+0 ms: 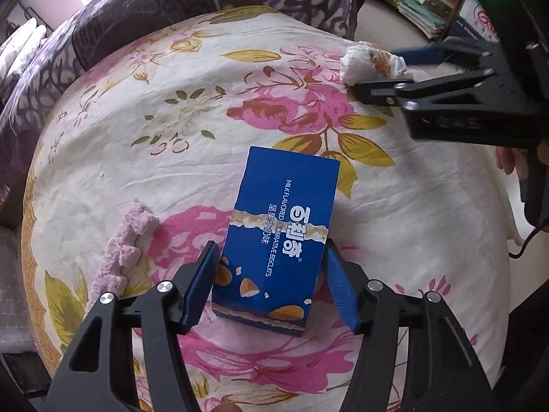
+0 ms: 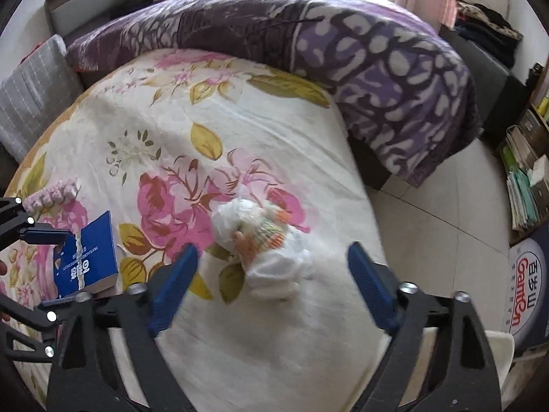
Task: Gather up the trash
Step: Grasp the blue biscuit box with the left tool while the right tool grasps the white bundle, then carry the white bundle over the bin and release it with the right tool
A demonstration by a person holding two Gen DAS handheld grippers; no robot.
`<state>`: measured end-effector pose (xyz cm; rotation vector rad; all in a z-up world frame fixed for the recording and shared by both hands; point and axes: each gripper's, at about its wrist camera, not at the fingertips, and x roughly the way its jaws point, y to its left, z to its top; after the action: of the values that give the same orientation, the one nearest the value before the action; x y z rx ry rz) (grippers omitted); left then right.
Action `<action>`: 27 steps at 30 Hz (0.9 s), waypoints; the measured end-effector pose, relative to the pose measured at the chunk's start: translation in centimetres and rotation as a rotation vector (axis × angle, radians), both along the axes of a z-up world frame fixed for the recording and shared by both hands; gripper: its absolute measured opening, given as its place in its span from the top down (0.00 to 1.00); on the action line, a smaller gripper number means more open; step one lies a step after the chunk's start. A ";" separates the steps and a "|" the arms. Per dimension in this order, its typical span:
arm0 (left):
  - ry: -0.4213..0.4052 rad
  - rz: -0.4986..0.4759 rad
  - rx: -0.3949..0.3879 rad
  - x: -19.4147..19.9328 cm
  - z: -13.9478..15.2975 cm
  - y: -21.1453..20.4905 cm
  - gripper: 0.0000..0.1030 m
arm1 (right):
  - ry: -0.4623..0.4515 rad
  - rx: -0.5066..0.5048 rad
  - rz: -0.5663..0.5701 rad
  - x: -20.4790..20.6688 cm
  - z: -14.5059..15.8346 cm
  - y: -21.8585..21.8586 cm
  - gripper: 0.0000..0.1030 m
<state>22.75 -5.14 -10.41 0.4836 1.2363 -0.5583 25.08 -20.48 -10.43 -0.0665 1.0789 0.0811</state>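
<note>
Left gripper [image 1: 271, 285] fingers apart astride biscuit box [image 1: 278, 237], right gripper [image 2: 271, 285] fingers apart, blurred crumpled bag [image 2: 264, 240] between.

Motion-blurred in the right wrist view: crumpled white wrapper [image 2: 267, 247] at frame centre, print illegible. Lower corner of blue biscuit box [image 2: 87, 257] covered at left edge by the left gripper [image 2: 51, 267], itself cut off by that edge. In the left wrist view, far side of the wrapper [image 1: 372, 61] screened by the right gripper [image 1: 374, 72] at upper right. Books on shelf [image 1: 417, 3] too small to read.
</note>
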 end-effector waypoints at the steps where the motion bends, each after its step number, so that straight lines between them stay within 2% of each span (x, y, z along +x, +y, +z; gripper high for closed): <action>1: 0.002 0.007 -0.003 0.0 0.0 0.1 0.42 | 0.006 -0.003 0.002 0.1 -0.1 0.2 0.69; 7: -0.017 0.084 -0.008 0.0 0.8 1.4 0.44 | -0.033 0.002 -0.047 -1.1 0.7 1.4 0.72; 16: -0.096 0.260 -0.080 0.1 4.1 3.9 0.43 | -0.102 0.042 -0.159 -3.6 3.6 1.7 0.72; 23: -0.135 0.391 -0.213 -0.6 7.2 5.0 0.43 | -0.163 0.083 -0.230 -6.5 6.5 1.9 0.72; 27: -0.133 0.414 -0.310 -1.1 8.9 5.3 0.43 | -0.178 0.109 -0.264 -8.3 7.5 1.9 0.72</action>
<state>21.62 0.18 -1.47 -0.0008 1.0600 -0.3478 16.82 -18.55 -2.93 0.1642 0.8961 -0.1023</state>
